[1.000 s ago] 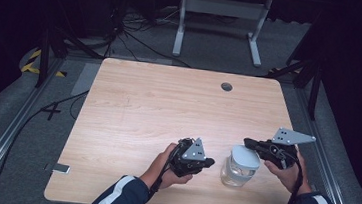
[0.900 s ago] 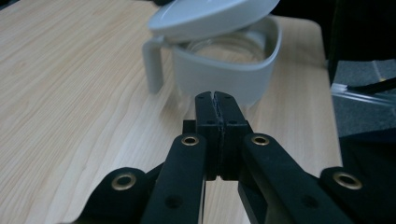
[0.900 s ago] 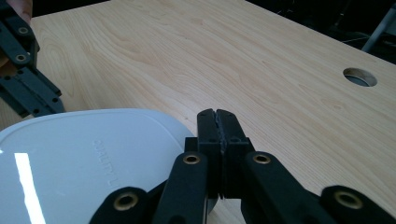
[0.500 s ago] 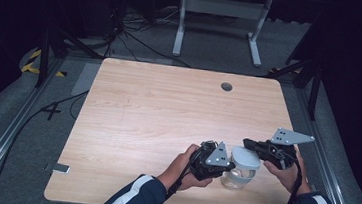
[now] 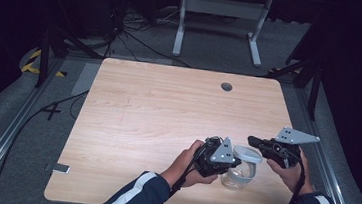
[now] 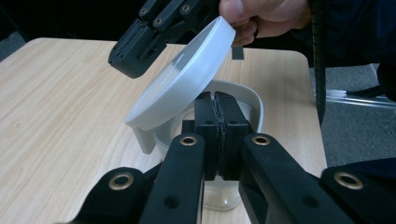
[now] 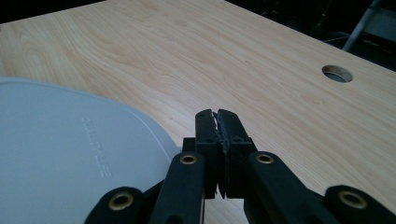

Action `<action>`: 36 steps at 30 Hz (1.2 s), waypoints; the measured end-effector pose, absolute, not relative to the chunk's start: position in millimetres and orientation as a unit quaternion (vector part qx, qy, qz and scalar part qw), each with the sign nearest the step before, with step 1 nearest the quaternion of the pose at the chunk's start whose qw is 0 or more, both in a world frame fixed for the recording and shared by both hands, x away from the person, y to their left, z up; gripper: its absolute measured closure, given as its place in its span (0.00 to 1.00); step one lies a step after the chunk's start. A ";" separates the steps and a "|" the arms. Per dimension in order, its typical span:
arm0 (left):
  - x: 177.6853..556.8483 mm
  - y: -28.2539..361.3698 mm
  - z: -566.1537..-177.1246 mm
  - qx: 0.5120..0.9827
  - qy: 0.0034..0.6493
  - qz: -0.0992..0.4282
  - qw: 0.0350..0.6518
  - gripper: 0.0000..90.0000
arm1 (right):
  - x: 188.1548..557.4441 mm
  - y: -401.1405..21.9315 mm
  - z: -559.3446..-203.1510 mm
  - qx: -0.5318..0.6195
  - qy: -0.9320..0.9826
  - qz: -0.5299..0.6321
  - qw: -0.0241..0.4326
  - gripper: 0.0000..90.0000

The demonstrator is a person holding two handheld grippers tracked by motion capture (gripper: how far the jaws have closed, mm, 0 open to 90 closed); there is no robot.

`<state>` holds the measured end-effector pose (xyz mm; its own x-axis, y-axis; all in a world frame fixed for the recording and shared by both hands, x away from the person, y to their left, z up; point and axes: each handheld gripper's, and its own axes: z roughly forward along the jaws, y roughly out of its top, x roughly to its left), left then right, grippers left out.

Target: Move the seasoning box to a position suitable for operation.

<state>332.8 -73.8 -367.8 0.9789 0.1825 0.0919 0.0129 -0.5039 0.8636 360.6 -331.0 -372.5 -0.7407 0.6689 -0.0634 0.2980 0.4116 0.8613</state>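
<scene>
A clear plastic container (image 5: 236, 177) stands near the table's front right. Its white lid (image 5: 247, 154) is tilted, the low edge on the container rim (image 6: 254, 103) and the high edge up by the right hand. My right gripper (image 5: 251, 139) is shut and lies across the top of the lid (image 6: 187, 79), and the hand's fingers touch the raised rim. Along the right gripper's (image 7: 217, 114) own jaws nothing shows between the tips, with the lid (image 7: 60, 149) to their lower left. My left gripper (image 6: 215, 99) is shut, its tips over the container's opening under the lid.
The light wooden table (image 5: 168, 111) has a round cable hole (image 5: 226, 87) at its back edge. A small flat object (image 5: 57, 168) lies on the floor by the table's front left corner. A white metal stand (image 5: 217, 15) and cables are beyond the table.
My left gripper has moved right from the table's front middle up to the container. The lid's right side now sits raised and tilted. The right gripper has barely moved.
</scene>
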 end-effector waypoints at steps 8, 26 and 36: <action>339.0 -74.5 -360.5 0.862 0.061 0.088 0.496 0.97 | 361.4 -337.9 -374.3 0.305 0.815 0.448 0.208 0.96; 355.8 -78.4 -357.8 0.857 0.085 0.106 0.497 0.95 | 355.0 -363.1 -392.4 0.326 0.821 0.417 0.215 0.94; 361.6 -73.8 -356.6 0.854 0.096 0.123 0.496 0.93 | 349.1 -373.5 -400.2 0.334 0.820 0.410 0.218 0.93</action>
<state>361.6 -73.8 -356.6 0.9511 0.2864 0.1159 0.0415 -0.4901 0.8707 349.1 -373.5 -400.2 -0.6812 0.7272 -0.0846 0.3691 0.4409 0.8181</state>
